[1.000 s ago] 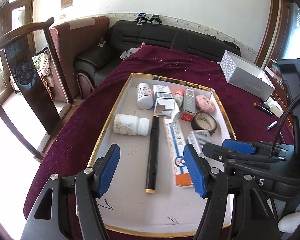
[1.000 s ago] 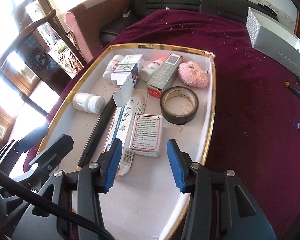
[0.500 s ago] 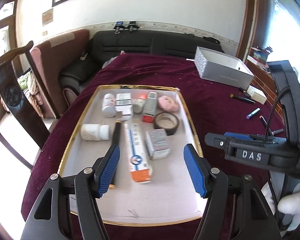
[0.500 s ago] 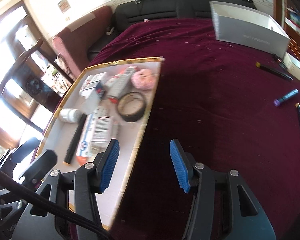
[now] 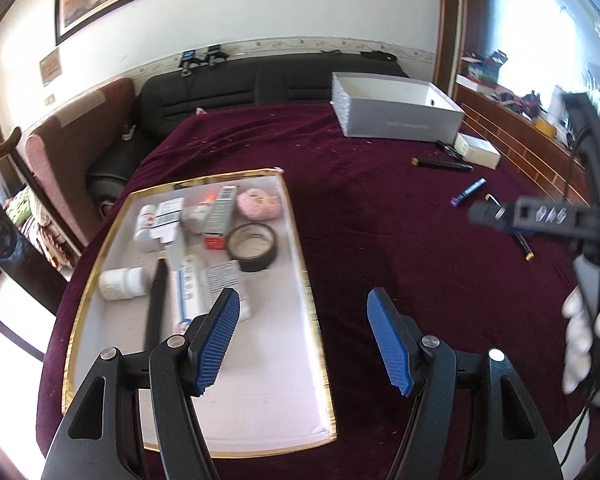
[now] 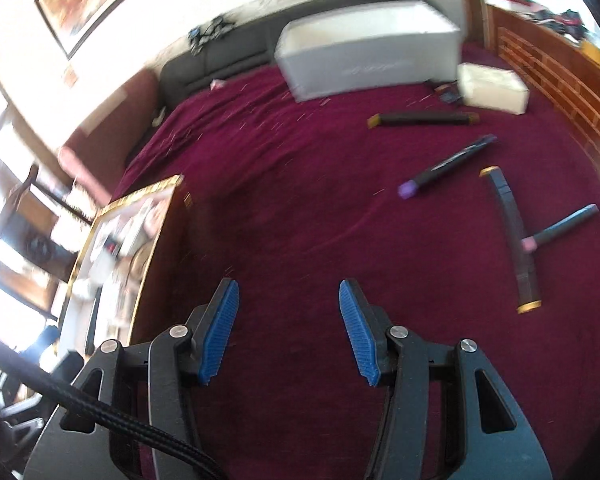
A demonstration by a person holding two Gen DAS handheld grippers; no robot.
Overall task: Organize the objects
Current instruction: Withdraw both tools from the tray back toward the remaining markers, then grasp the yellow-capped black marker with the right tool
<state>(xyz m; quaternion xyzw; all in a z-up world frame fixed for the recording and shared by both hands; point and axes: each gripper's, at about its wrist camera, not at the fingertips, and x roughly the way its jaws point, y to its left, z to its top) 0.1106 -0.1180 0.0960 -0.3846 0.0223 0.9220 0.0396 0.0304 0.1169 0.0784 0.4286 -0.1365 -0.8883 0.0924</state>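
A gold-rimmed tray (image 5: 318, 340) on the maroon cloth holds a tape roll (image 5: 252, 246), a pink puff (image 5: 258, 204), a white bottle (image 5: 122, 282), a black pen (image 5: 156, 304), an ointment box (image 5: 186, 292) and other small packs. My left gripper (image 5: 302, 312) hangs open over the tray's right rim with nothing between its pads. My right gripper (image 6: 288, 296) is open and empty above bare cloth to the right of the tray (image 6: 152, 240). Ahead of it on the right lie a purple-capped marker (image 6: 448, 166), two gold-tipped black pens (image 6: 514, 236) and a pink-tipped marker (image 6: 564, 224).
An open grey box (image 6: 368, 56) and a small white box (image 6: 492, 86) stand at the cloth's far right. A black sofa (image 5: 240, 84) and an armchair (image 5: 80, 128) lie beyond the table. A gloved hand (image 5: 580, 340) holds the right gripper's body at the right of the left wrist view.
Both grippers have swung right, away from the tray's contents. The right one left the tray and is now over bare cloth near the pens, its jaws slightly wider. The left one's jaws look unchanged.
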